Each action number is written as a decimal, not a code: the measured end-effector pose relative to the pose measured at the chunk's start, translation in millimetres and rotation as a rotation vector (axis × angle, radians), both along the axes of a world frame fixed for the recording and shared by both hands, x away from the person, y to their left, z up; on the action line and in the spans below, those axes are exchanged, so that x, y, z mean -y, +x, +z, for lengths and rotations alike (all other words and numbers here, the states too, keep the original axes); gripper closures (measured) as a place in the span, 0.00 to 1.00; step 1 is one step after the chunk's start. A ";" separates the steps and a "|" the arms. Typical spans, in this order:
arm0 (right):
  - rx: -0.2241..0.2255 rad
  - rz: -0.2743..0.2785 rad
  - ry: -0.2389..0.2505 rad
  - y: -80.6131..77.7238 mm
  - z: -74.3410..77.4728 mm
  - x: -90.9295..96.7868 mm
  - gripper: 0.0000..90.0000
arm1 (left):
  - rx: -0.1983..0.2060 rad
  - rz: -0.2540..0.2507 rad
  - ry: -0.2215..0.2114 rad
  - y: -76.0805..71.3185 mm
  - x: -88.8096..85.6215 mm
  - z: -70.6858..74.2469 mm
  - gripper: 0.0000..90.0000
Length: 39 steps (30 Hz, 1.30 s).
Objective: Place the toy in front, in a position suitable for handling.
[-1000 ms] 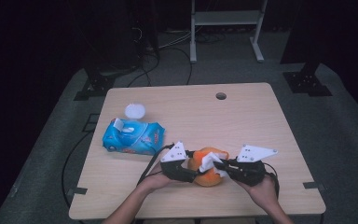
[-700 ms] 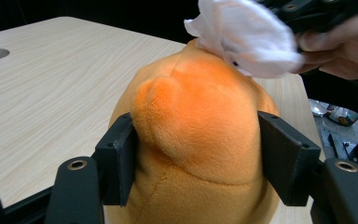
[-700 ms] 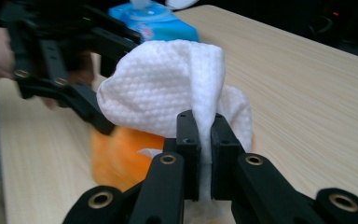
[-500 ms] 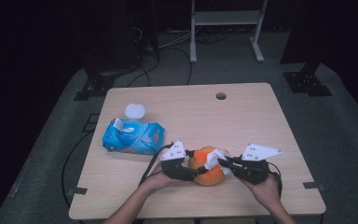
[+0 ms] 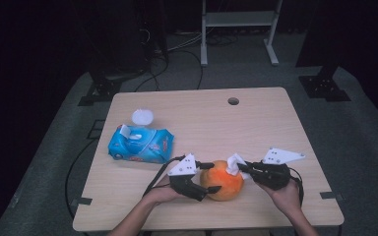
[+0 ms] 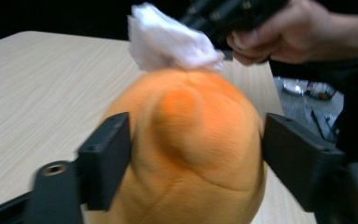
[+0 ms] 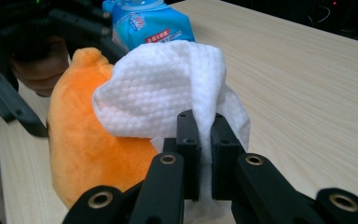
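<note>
The orange plush toy point(image 5: 222, 179) sits near the desk's point(image 5: 275, 123) near edge, between the left gripper's point(image 5: 203, 178) jaws, which have just been opening; in the left gripper view the left pad touches it and the right stands just clear. The right gripper point(image 5: 242, 168) pinches a white wipe point(image 5: 235, 163) against the toy's right top

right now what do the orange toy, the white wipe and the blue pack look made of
Orange toy: plush fabric, matte short pile; soft creases and a stitched bump show. White wipe: likely nonwoven cloth, matte, with a fine dimpled weave and limp folds. Blue pack: thin plastic film, glossy and printed, crinkled at its edges. Table: looks like light wood-grain laminate, smooth; could be veneer.
</note>
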State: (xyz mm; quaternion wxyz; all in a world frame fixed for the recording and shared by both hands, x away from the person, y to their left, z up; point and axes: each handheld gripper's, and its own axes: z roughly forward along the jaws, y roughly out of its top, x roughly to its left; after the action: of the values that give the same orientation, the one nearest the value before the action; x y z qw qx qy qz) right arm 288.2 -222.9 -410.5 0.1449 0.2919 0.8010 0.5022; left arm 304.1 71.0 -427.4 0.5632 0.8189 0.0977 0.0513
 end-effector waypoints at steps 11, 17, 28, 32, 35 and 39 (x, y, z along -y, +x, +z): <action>0.011 0.119 0.027 -5.0 17.6 -35.9 0.94 | 0.017 -0.044 0.022 -8.8 11.4 -7.0 0.39; 0.000 0.097 -0.031 7.2 14.5 -39.8 0.94 | 0.035 -0.048 0.028 -11.2 11.9 -6.8 0.39; -0.009 0.048 -0.001 -13.1 11.8 -10.6 0.94 | 0.029 -0.009 0.028 -8.7 15.8 -6.3 0.40; 0.019 0.103 0.008 -20.0 19.7 -25.8 0.94 | 0.010 0.014 0.016 -7.4 17.9 -6.4 0.39; 0.024 0.145 0.019 -21.6 24.3 -41.6 0.94 | 0.010 0.015 0.018 -7.5 20.2 -6.5 0.39; 0.029 0.174 0.001 -18.5 27.5 -53.5 0.94 | 0.005 0.029 0.007 -6.1 17.6 -7.4 0.39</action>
State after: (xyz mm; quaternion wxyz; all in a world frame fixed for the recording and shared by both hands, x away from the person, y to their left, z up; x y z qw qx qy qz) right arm 269.8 -169.3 -383.0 0.1122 0.2137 0.8208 0.5177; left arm 298.1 53.4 -434.8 0.5597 0.8193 0.1080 0.0622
